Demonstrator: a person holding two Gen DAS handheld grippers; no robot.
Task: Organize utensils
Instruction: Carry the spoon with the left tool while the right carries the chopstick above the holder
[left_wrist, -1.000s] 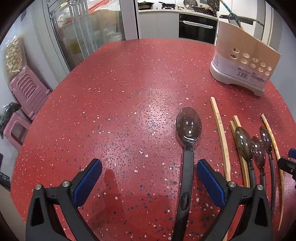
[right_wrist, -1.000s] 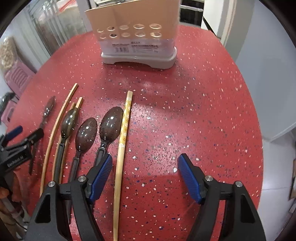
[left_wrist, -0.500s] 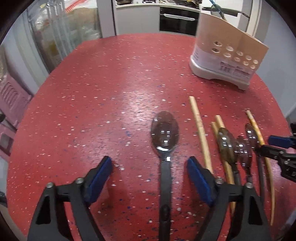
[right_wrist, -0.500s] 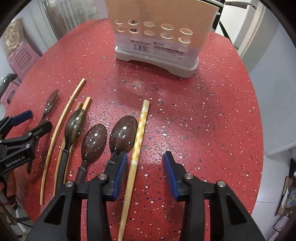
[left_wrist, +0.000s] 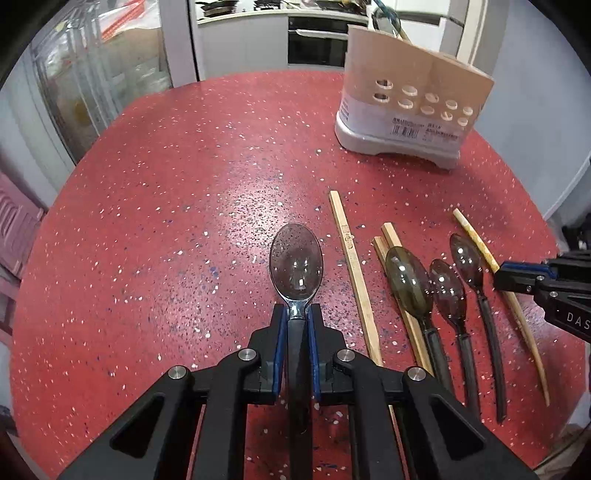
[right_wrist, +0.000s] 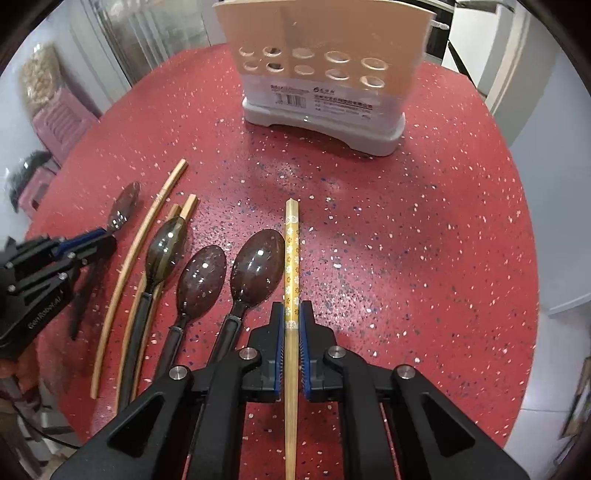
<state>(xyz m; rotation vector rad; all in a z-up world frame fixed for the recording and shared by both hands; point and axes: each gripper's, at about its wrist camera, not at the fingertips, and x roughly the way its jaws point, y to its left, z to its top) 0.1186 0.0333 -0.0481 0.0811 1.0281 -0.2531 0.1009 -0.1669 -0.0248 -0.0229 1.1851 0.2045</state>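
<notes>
My left gripper (left_wrist: 296, 317) is shut on the handle of a dark translucent spoon (left_wrist: 296, 262) that lies on the red table (left_wrist: 184, 221). My right gripper (right_wrist: 291, 317) is shut on a flower-patterned bamboo chopstick (right_wrist: 291, 251) lying on the table. Three more dark spoons (right_wrist: 255, 269) and several plain chopsticks (right_wrist: 144, 236) lie between the two grippers. The beige utensil holder (right_wrist: 321, 77) with round holes stands at the far side; it also shows in the left wrist view (left_wrist: 410, 110).
The left gripper shows at the left edge of the right wrist view (right_wrist: 55, 266); the right gripper shows at the right edge of the left wrist view (left_wrist: 546, 280). Pink stools (right_wrist: 62, 118) stand beyond the table's left edge. Kitchen cabinets and an oven are behind.
Both grippers moved forward and closed: the left one shut on the spoon handle, the right one shut on the patterned chopstick. Both had been open.
</notes>
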